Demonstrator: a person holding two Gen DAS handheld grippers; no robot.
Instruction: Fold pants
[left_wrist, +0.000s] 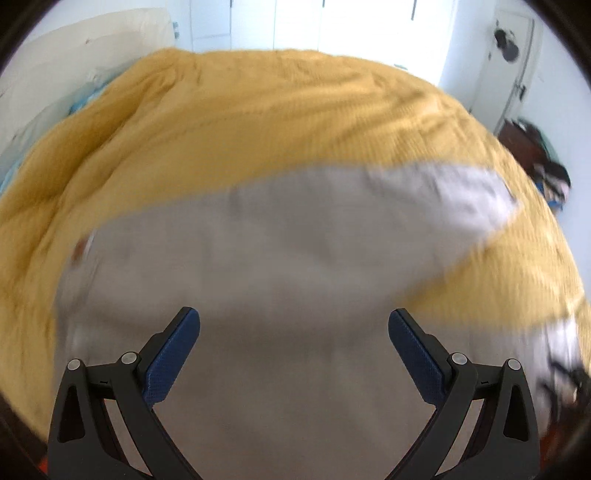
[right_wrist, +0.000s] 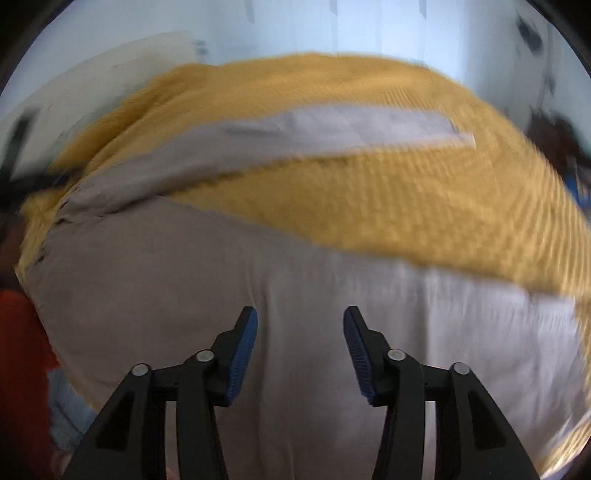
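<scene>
Pants (left_wrist: 280, 266): light grey-beige, spread flat on the mustard-yellow bedspread (left_wrist: 258, 122) of a bed, towards its near edge. In the left wrist view one leg runs out to the right, its hem end (left_wrist: 476, 195) lying on the yellow cover. In the right wrist view the legs part in a V: one long leg (right_wrist: 332, 129) stretches across the cover towards the far side, the other broad panel (right_wrist: 424, 332) lies along the near edge, with yellow cover showing between them. Both views are blurred; seams and pockets cannot be made out.

Left gripper (left_wrist: 293, 325): jaws spread wide, blue pads (left_wrist: 173, 358) facing each other, nothing between them; it hangs above the pants cloth.

Right gripper (right_wrist: 300, 325): jaws parted about halfway, nothing clamped; grey cloth shows beneath the gap.

Surroundings: white wardrobe doors (left_wrist: 295, 22) beyond the far edge of the bed; a pale pillow (left_wrist: 74, 48) at the far left corner; dark clutter (left_wrist: 543, 162) off the right edge.
</scene>
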